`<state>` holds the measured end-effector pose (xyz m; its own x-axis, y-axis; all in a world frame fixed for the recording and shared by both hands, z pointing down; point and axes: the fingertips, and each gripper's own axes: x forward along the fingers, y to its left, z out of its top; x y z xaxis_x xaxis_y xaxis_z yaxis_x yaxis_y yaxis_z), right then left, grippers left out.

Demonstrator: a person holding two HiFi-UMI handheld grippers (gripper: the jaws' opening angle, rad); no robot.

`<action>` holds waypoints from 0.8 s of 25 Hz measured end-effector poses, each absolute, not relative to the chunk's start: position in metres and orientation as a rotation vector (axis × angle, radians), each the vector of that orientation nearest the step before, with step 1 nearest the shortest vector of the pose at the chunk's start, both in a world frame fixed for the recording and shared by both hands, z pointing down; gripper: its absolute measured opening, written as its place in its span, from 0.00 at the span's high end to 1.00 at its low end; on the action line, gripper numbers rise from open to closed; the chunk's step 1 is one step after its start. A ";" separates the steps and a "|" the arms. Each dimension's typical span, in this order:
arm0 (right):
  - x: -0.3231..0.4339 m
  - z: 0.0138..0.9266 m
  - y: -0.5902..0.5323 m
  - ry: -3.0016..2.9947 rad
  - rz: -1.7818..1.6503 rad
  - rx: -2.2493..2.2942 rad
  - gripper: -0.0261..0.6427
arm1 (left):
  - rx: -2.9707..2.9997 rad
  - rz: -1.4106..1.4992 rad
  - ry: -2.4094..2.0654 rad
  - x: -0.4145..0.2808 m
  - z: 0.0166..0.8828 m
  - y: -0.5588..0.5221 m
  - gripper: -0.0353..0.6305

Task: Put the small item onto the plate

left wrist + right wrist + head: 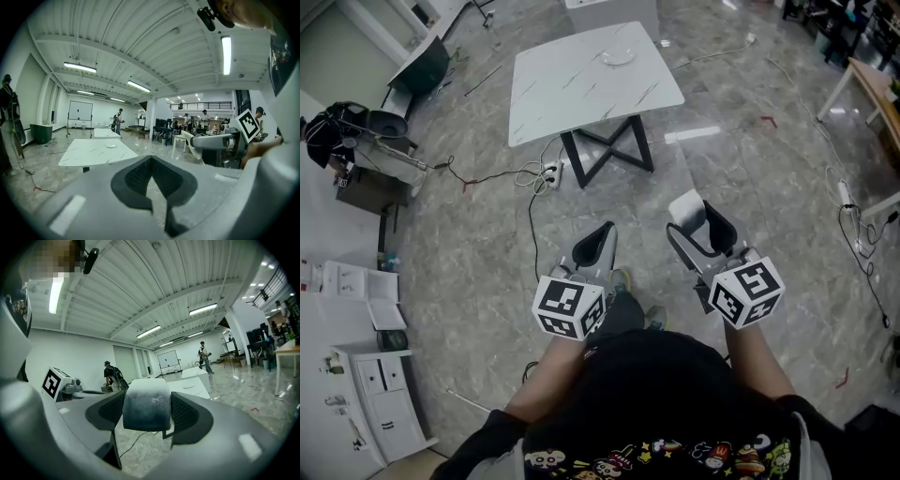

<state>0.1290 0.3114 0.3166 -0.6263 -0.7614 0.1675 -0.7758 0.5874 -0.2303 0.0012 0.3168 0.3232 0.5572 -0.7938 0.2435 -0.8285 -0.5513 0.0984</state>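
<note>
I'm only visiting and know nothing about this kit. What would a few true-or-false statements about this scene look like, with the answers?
1. The right gripper is clamped on a small pale item. True.
2. The left gripper carries something as well. False: its jaws are together with nothing between them.
3. A plate sits on the white table. True.
4. The small item lies on the plate. False: it is in the right gripper, well short of the table, over the floor.
5. The person is sitting at the table. False: the person stands away from it, with open floor in between.
</note>
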 end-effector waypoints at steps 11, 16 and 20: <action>0.112 0.312 0.287 -2.736 0.390 1.372 0.46 | 2.596 0.205 -1.340 -0.016 0.327 0.290 0.95; 0.104 0.313 0.265 -2.708 0.392 1.416 0.46 | 2.613 0.196 -1.308 -0.024 0.326 0.265 0.95; 0.093 0.309 0.243 -2.699 0.392 1.431 0.46 | 2.624 0.194 -1.290 -0.035 0.323 0.240 0.95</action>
